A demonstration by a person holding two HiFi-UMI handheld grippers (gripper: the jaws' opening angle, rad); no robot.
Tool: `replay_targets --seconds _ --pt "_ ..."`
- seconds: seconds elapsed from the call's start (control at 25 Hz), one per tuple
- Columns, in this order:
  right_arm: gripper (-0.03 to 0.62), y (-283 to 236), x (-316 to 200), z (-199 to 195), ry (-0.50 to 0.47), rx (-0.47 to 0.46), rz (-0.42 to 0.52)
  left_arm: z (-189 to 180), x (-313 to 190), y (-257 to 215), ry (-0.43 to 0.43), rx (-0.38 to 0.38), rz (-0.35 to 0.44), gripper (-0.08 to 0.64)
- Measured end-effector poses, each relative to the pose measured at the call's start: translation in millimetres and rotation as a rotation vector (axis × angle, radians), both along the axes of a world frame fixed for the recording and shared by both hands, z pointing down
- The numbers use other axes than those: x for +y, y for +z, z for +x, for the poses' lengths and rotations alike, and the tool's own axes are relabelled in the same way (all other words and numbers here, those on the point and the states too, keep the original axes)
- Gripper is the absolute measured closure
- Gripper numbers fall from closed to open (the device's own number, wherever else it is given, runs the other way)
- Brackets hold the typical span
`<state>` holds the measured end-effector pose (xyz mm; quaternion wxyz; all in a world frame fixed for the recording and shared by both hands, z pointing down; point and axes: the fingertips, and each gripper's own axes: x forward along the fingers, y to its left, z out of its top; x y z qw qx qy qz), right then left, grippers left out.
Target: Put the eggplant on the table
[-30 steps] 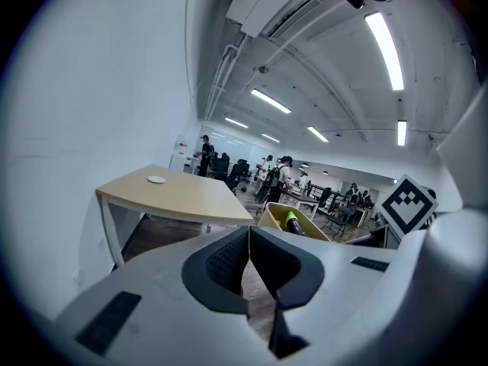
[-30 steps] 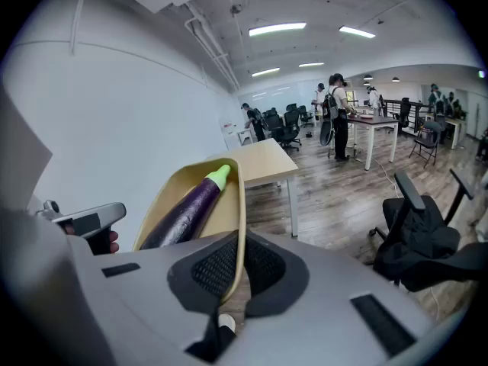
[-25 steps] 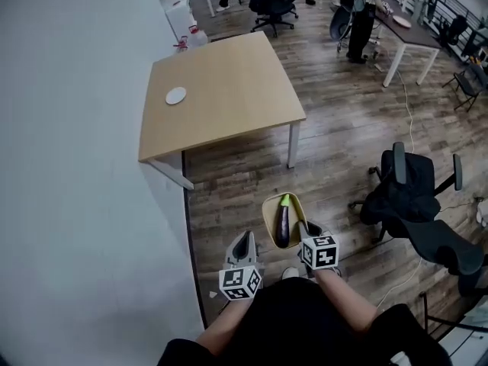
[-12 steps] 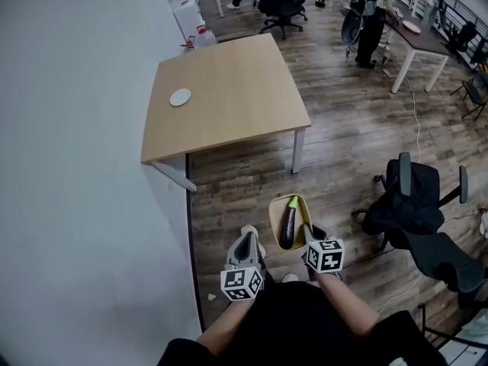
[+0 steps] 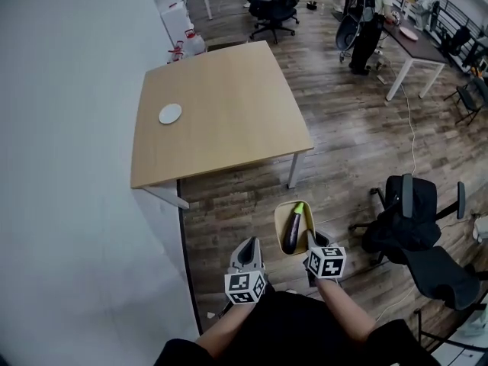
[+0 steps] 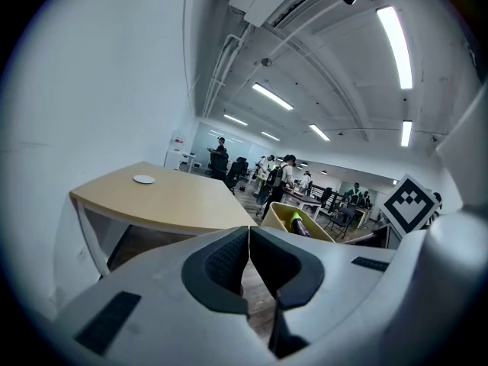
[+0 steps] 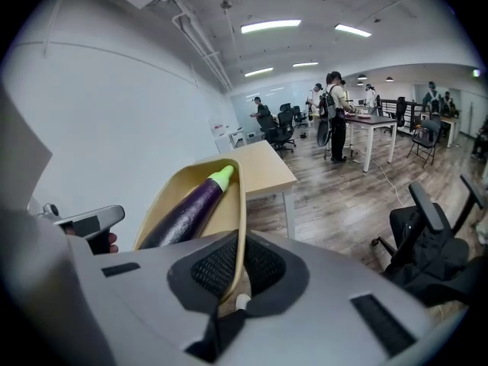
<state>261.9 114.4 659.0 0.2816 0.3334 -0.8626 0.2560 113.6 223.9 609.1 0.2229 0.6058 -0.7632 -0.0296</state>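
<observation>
A dark purple eggplant point(image 5: 293, 231) with a green stem end lies in a tan oval tray point(image 5: 279, 227), carried above the wooden floor. My right gripper point(image 5: 313, 242) is shut on the tray's near rim. In the right gripper view the rim point(image 7: 240, 204) runs between the pads and the eggplant point(image 7: 187, 208) lies along the tray. My left gripper point(image 5: 247, 246) hangs beside it on the left, shut with nothing between its fingers point(image 6: 249, 242). The light wooden table point(image 5: 221, 113) stands ahead, apart from both grippers.
A small white disc point(image 5: 170, 113) lies on the table's left part. A white wall runs along the left. A black office chair point(image 5: 415, 219) stands at my right. Farther back are more desks, chairs and a person with a backpack point(image 5: 366, 14).
Both grippers and the tray with the eggplant have moved forward toward the table, which now appears nearer and larger. Both grips are unchanged.
</observation>
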Motion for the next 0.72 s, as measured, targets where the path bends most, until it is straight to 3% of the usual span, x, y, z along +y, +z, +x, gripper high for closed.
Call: replay_targets --seconds 0.48,0.72 --pt "0.53 -6 -92 -131 0.041 0.05 0.008 -133 -93 -3 0.101 0.023 0.016 0.542" --pt "0.529 -10 -110 -174 0.087 0.044 0.011 -185 -115 -8 0.139 0.007 0.043 0.541"
